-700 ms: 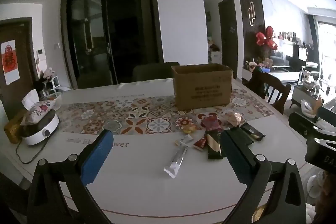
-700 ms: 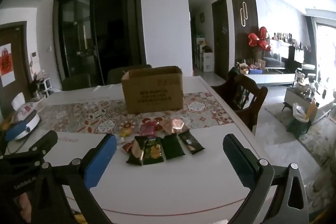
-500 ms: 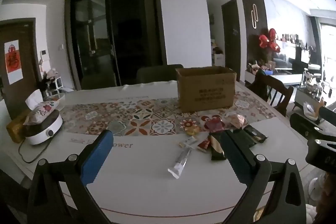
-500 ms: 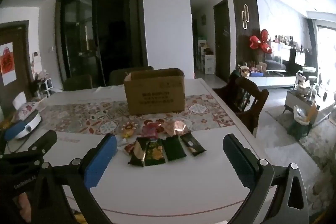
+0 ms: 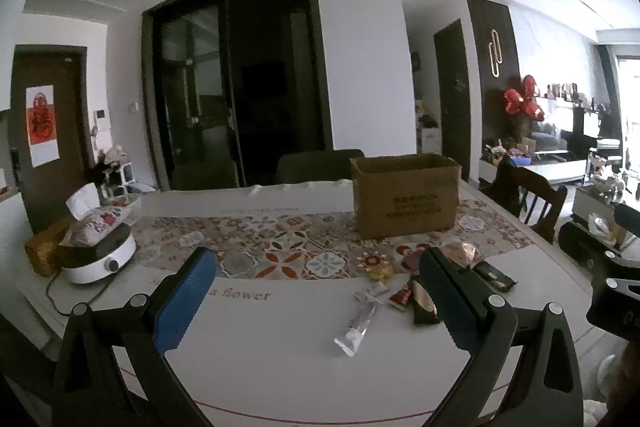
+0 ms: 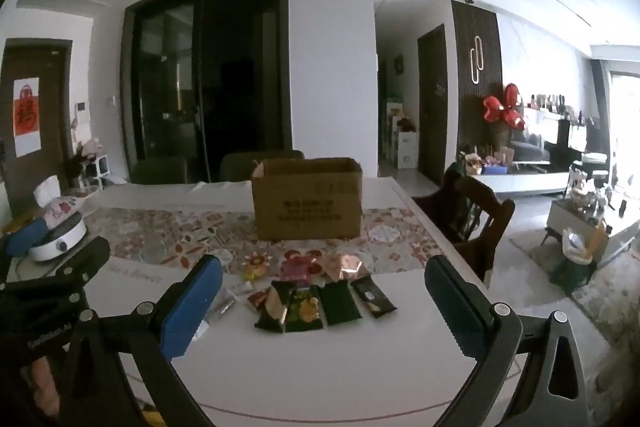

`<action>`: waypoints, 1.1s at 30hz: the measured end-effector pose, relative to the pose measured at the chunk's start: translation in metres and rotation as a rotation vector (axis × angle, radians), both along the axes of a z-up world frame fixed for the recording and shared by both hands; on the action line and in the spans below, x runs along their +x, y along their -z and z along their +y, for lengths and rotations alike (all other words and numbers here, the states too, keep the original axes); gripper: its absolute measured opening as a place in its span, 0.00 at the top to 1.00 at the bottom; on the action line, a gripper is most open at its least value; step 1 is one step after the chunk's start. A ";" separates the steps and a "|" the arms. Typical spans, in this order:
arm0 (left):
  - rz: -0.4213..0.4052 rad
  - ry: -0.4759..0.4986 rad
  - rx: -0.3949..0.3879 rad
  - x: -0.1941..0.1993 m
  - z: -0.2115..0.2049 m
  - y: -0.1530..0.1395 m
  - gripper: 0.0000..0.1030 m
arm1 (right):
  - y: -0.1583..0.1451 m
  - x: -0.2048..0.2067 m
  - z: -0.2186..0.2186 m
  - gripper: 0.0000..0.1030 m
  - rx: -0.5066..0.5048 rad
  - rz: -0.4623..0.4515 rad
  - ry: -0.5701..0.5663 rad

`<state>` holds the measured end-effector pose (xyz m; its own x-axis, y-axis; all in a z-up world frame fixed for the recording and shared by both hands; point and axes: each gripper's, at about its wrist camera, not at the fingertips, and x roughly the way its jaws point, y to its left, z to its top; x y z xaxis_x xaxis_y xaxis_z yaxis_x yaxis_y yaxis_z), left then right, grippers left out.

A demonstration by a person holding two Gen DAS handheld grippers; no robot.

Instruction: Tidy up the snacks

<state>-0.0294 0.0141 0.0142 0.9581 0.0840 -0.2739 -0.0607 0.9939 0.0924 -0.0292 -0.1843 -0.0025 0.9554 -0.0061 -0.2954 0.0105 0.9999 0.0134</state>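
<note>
Both the left gripper (image 5: 314,291) and the right gripper (image 6: 322,301) have jaws wide apart, holding nothing. The snack packets (image 6: 320,291) lie at lower centre of the right view, before the open cardboard box (image 6: 307,203). They look light, soft and probably slippery; I would pinch 1 by its sealed edge.

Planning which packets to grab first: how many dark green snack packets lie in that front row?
3, side by side: left tilted packet, middle packet, right packet. Others could hide behind.
</note>
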 end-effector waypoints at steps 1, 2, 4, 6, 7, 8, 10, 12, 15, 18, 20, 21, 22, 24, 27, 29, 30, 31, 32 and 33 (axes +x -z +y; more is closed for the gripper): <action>-0.006 -0.004 0.002 -0.001 0.000 -0.001 0.00 | 0.000 0.000 0.000 0.01 -0.001 -0.002 -0.002; -0.012 -0.008 0.004 -0.002 0.000 -0.001 0.00 | 0.001 0.001 0.000 0.01 -0.001 -0.003 -0.004; -0.018 -0.009 0.006 -0.003 0.000 -0.001 0.00 | 0.000 0.000 0.001 0.01 0.000 -0.006 -0.007; -0.018 -0.010 0.006 -0.004 0.000 -0.002 0.00 | 0.000 0.000 0.002 0.01 -0.003 -0.012 -0.011; -0.018 -0.009 0.007 -0.004 0.000 -0.001 0.00 | -0.001 -0.001 0.002 0.01 -0.004 -0.014 -0.012; -0.019 -0.010 0.007 -0.004 0.000 -0.002 0.00 | -0.001 -0.002 0.003 0.01 -0.004 -0.015 -0.013; -0.018 -0.009 0.007 -0.003 0.000 -0.002 0.00 | -0.001 -0.002 0.003 0.01 -0.003 -0.015 -0.011; -0.017 -0.009 0.007 -0.004 0.000 -0.002 0.00 | -0.001 -0.002 0.004 0.01 -0.002 -0.015 -0.011; -0.018 -0.010 0.007 -0.004 0.000 -0.002 0.00 | -0.001 -0.002 0.004 0.01 -0.003 -0.015 -0.012; -0.018 -0.010 0.007 -0.004 0.000 -0.002 0.00 | -0.001 -0.002 0.004 0.01 -0.003 -0.016 -0.013; -0.017 -0.008 0.008 -0.004 0.000 -0.002 0.00 | -0.001 -0.002 0.003 0.01 -0.002 -0.016 -0.012; -0.018 -0.009 0.008 -0.004 0.000 -0.002 0.00 | -0.001 -0.002 0.004 0.01 -0.002 -0.015 -0.012; -0.018 -0.009 0.009 -0.004 0.000 -0.002 0.00 | -0.001 -0.002 0.003 0.01 -0.002 -0.015 -0.011; -0.018 -0.008 0.009 -0.004 0.000 -0.002 0.00 | -0.001 -0.002 0.004 0.01 -0.001 -0.016 -0.010; -0.018 -0.009 0.010 -0.004 0.000 -0.002 0.00 | -0.002 -0.002 0.003 0.01 -0.002 -0.015 -0.011; -0.017 -0.009 0.009 -0.004 0.000 -0.001 0.00 | -0.002 -0.002 0.003 0.01 -0.001 -0.015 -0.012; -0.018 -0.010 0.010 -0.004 0.000 -0.002 0.00 | -0.002 -0.002 0.004 0.01 -0.001 -0.015 -0.011; -0.018 -0.010 0.009 -0.004 0.000 -0.002 0.00 | -0.002 -0.002 0.003 0.01 -0.001 -0.016 -0.011; -0.018 -0.010 0.010 -0.004 0.000 -0.002 0.00 | -0.002 -0.002 0.003 0.01 0.000 -0.016 -0.011; -0.018 -0.011 0.010 -0.005 0.000 -0.003 0.00 | -0.003 -0.002 0.003 0.01 -0.001 -0.016 -0.011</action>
<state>-0.0341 0.0142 0.0170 0.9620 0.0970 -0.2553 -0.0733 0.9922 0.1009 -0.0314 -0.1809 0.0000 0.9598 0.0048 -0.2805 -0.0012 0.9999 0.0128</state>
